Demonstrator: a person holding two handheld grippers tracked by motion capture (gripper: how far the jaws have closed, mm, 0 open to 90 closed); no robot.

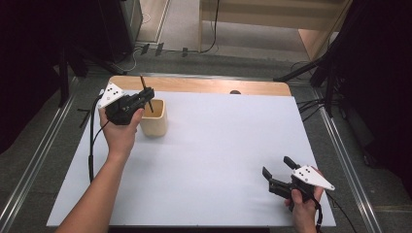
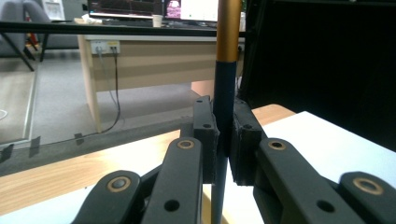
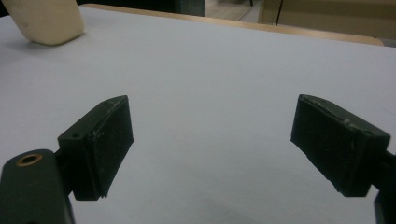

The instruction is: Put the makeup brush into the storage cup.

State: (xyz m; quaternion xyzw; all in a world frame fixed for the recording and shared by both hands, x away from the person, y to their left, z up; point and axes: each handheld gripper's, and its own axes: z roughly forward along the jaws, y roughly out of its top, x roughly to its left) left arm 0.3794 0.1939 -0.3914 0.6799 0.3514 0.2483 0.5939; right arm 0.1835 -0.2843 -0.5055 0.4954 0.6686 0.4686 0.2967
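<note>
A slim pen-like stick [image 2: 224,93], dark blue along its lower shaft and gold-coloured above, is pinched between the fingers [image 2: 205,135] of the left gripper [image 1: 145,96]. In the left gripper view it stands nearly upright, rising above the fingertips to the top edge of the picture and dropping below them between the black linkages. The two pads press on it from either side with no gap showing.

In the high view the stick leans slightly, with its lower end inside a cream-coloured cup [image 1: 155,120] that stands just below and beside those fingers, on the far left part of the table [image 1: 218,145]. The upper end of the stick sticks out above the fingers toward the wooden strip along the table's far edge. The left hand [image 1: 119,128] grips the tool from the near side of the cup, with a cable trailing down past the forearm.

Well apart from all this, at the near right corner of the table, the right gripper [image 1: 278,167] is held by the right hand [image 1: 303,199]. Its fingers [image 3: 100,144] stand wide apart with nothing between them, only the bare white table surface showing in the gap. In the right gripper view the cup sits far beyond the left fingertip, at the upper left corner.
</note>
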